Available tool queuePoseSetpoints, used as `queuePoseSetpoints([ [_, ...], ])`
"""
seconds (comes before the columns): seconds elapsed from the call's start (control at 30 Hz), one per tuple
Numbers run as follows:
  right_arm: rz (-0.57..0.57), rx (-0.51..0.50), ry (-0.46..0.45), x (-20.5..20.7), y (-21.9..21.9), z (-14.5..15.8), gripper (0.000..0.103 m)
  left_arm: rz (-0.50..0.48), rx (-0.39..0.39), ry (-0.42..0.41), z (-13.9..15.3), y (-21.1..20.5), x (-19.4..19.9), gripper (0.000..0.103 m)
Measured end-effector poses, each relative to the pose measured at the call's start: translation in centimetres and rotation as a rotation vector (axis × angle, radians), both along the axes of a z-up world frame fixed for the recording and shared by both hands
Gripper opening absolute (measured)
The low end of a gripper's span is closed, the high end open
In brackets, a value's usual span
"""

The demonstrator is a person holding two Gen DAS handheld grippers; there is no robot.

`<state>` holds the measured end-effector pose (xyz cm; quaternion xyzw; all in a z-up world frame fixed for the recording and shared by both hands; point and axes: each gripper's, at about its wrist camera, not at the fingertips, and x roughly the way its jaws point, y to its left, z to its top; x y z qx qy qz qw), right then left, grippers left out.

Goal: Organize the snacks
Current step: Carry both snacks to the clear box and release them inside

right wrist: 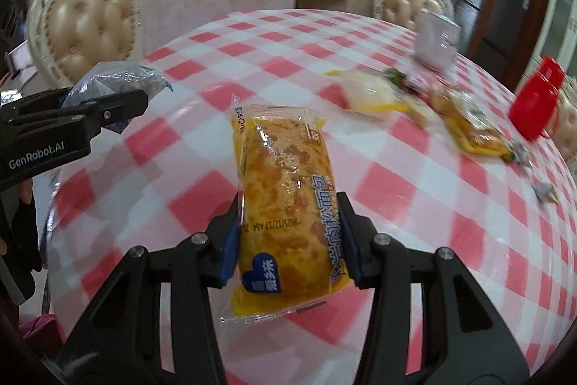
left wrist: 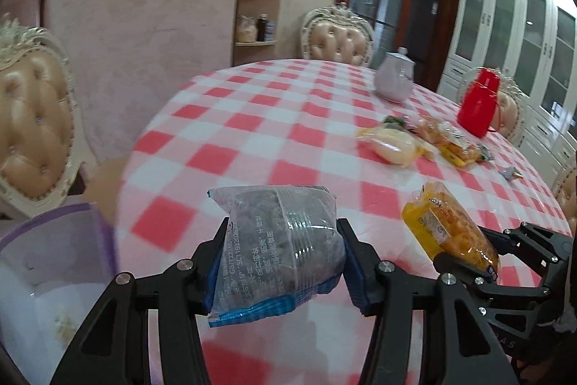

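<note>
My left gripper (left wrist: pixel 283 237) is shut on a clear and blue packet holding a dark cake (left wrist: pixel 277 244), held above the near edge of the checked table (left wrist: pixel 252 132). My right gripper (right wrist: pixel 290 222) is shut on a yellow packet of meat-floss bread (right wrist: pixel 285 197), also lifted over the table. In the left wrist view the yellow packet (left wrist: pixel 447 226) and right gripper (left wrist: pixel 468 262) appear at the right. The right wrist view shows the left gripper (right wrist: pixel 119 107) with the dark-cake packet (right wrist: pixel 115 78) at the left. Several more snack packets (left wrist: pixel 418 139) lie in a loose heap at the far right.
A white bin with a purple rim (left wrist: pixel 54 258) stands below the table's left edge. A white lidded pot (left wrist: pixel 395 78) and a red flask (left wrist: pixel 479 103) stand at the back right. Padded chairs (left wrist: pixel 32 132) ring the table. Small wrapped sweets (right wrist: pixel 544 190) lie near the right edge.
</note>
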<state>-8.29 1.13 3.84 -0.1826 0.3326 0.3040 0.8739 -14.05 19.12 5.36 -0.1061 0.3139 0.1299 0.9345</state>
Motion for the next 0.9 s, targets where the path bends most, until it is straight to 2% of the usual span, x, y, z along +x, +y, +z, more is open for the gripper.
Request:
queuePoseSetpoints([
  [0.5, 0.331, 0.01, -0.001, -7.2, 12.6, 0.4, 0.051, 0.312, 0.001, 0.038, -0.6, 10.8, -9.8, 0.055],
  [0.9, 0.572, -0.017, 0.042, -13.8, 19.8, -0.7, 0.051, 0.516, 0.02, 0.107, -1.9, 16.2, -16.0, 0.055],
])
